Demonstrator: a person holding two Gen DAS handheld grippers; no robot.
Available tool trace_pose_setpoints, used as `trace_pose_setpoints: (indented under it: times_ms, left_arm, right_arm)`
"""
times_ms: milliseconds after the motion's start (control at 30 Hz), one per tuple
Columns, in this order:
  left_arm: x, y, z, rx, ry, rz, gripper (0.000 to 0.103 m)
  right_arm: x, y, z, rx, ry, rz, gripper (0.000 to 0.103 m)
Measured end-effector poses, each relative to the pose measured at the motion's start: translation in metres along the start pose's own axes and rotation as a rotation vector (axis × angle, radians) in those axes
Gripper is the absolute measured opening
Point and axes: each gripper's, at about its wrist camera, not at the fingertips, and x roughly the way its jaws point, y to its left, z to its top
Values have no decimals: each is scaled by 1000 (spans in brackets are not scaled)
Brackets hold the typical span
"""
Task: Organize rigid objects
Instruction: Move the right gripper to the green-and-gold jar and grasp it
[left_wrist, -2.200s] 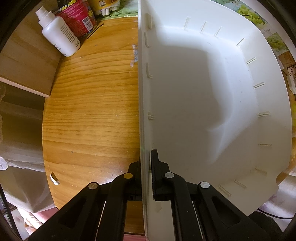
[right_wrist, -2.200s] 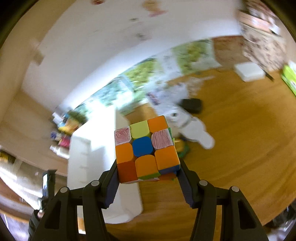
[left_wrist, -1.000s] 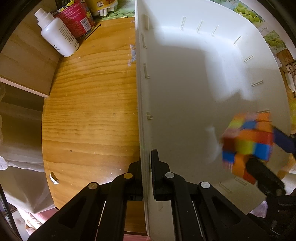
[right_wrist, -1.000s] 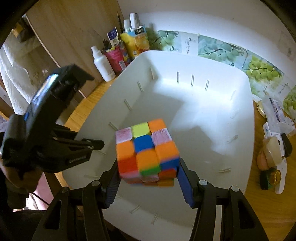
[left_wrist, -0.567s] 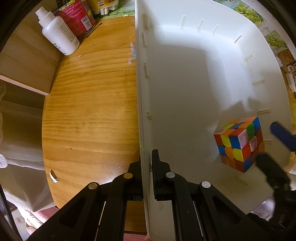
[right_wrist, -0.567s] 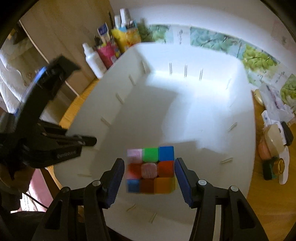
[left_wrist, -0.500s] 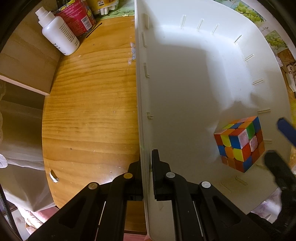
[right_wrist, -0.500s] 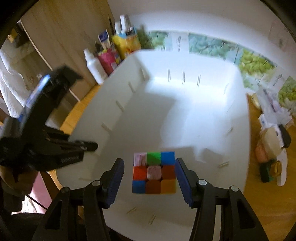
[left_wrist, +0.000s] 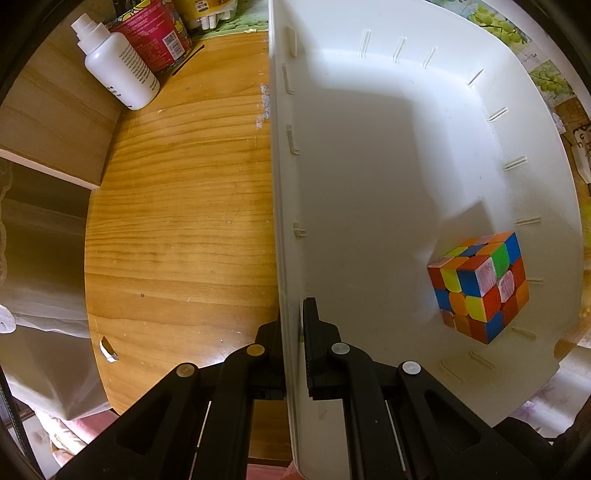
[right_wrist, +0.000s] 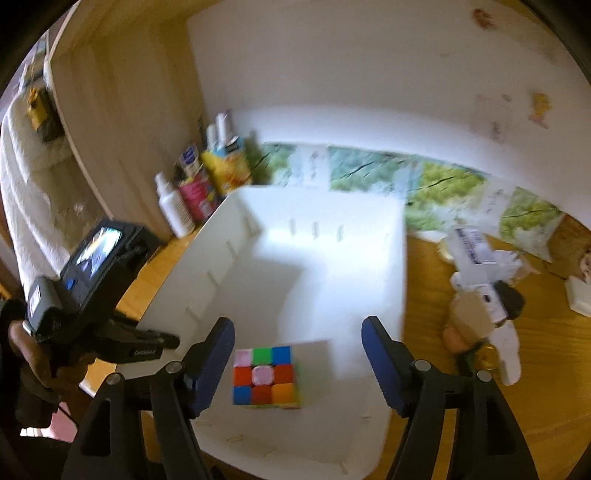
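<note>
1. The puzzle cube (right_wrist: 265, 376) sits on the floor of the white bin (left_wrist: 388, 155), free of any grip. In your right wrist view it lies low between your right gripper (right_wrist: 297, 354) fingers, closer to the 9 o'clock finger, and the jaws are opening with neither pad touching it.
2. A cube has no long axis; its faces sit roughly square to your fingers.
3. Your left gripper (left_wrist: 293, 317) is clamped tight on the bin's near wall, steadying it.
4. Seen from your left wrist, the cube rests at 3 o'clock, near the far wall.
5. The bin holds only the cube. More loose items (right_wrist: 484, 314) wait on the table at 3 o'clock of your right view, likely next.
</note>
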Motion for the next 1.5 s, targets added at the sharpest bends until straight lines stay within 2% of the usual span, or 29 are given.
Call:
trace_pose_setpoints:
  times_ms: [333, 633, 933, 1500]
  left_arm:
    - [-2, 2, 1, 6, 6, -4, 6]
    - [-2, 1, 2, 11, 7, -4, 6]
    - [-2, -1, 2, 15, 6, 0, 6]
    - [-2, -3, 0, -15, 13, 2, 5]
  right_arm:
    - [-32, -59, -11, 210, -137, -114, 74]
    - [-43, -101, -30, 310, -152, -246, 77]
    - [-37, -130, -49, 361, -108, -329, 77]
    - [16, -157, -70, 404, 67, -323, 77]
